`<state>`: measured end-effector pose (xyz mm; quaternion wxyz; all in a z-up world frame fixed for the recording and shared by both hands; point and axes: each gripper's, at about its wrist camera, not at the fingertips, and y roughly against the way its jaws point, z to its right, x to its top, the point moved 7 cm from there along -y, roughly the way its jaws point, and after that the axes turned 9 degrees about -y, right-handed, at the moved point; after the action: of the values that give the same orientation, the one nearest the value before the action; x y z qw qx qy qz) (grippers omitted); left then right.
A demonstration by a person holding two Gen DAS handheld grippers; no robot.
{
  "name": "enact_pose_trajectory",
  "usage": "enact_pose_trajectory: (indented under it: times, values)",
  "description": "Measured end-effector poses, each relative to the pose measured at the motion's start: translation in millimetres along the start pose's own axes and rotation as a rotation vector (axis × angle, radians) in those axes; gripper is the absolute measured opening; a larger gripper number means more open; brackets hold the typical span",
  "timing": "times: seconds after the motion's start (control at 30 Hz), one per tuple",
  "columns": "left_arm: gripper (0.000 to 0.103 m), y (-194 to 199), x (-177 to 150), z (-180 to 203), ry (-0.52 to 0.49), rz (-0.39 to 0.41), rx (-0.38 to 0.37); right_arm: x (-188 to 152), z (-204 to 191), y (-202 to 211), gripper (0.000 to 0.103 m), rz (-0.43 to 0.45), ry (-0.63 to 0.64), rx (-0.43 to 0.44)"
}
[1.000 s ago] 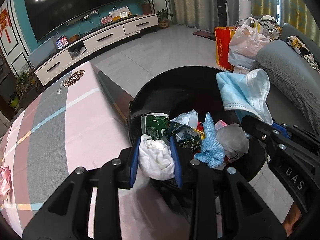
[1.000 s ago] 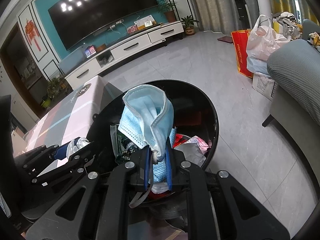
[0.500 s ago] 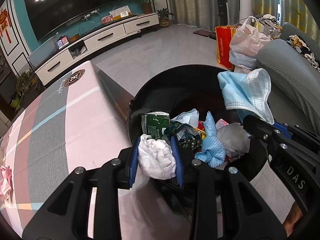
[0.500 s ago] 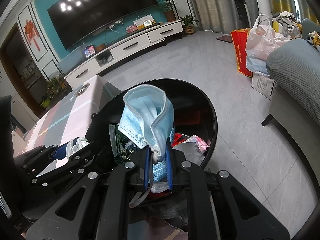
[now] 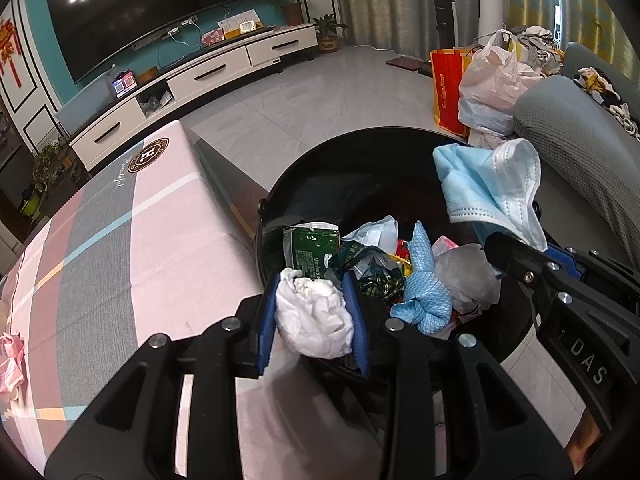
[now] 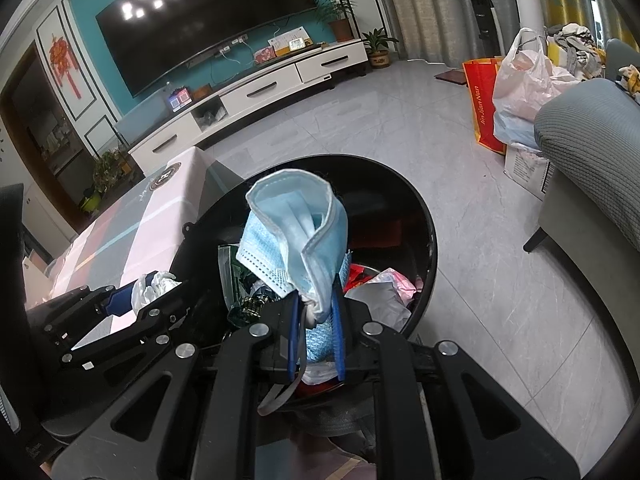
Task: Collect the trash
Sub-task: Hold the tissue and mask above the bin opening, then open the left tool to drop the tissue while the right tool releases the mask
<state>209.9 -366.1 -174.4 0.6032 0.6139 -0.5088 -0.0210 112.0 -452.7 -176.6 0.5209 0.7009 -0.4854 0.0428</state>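
My left gripper [image 5: 312, 280] is shut on a crumpled white tissue [image 5: 314, 316] and holds it over the near left rim of a round black trash bin [image 5: 320, 164]. My right gripper [image 6: 316, 300] is shut on a light blue face mask [image 6: 296, 232] and holds it above the bin [image 6: 416, 208]. The mask also shows at the right of the left wrist view [image 5: 488, 188]. The bin holds a green packet [image 5: 310, 246], a blue mesh cloth [image 5: 424, 292] and several wrappers.
A table with a pink and grey cloth [image 5: 120, 240] stands left of the bin, with a pink wrapper [image 5: 10, 364] at its left edge. A grey sofa [image 6: 592, 148] and bags [image 6: 516, 92] stand to the right. A TV cabinet [image 6: 260, 92] is across the tiled floor.
Both grippers have barely moved. The left gripper with the tissue has shifted very slightly. The mask hangs the same over the bin.
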Motion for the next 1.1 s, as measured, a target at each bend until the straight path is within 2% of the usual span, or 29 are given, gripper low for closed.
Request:
enact_pose_trajectory:
  times: [0.43, 0.53, 0.63, 1.1]
  values:
    - [0.035, -1.8, -0.2, 0.1, -0.001, -0.009, 0.003, -1.0, 5.9, -2.8, 0.015, -0.007, -0.002, -0.009]
    - [0.037, -3.0, -0.8, 0.3, 0.001, -0.016, 0.0, -1.0, 9.2, -3.5, 0.016, -0.01, -0.003, -0.013]
    - [0.043, -4.1, -2.3, -0.3, 0.003, -0.02, 0.001, -0.2, 11.1, -3.8, 0.02, -0.013, -0.004, -0.014]
    - [0.047, -3.5, -2.6, -0.7, 0.005, -0.022, 0.002, 1.4, 14.6, -3.5, 0.021, -0.016, -0.003, -0.015]
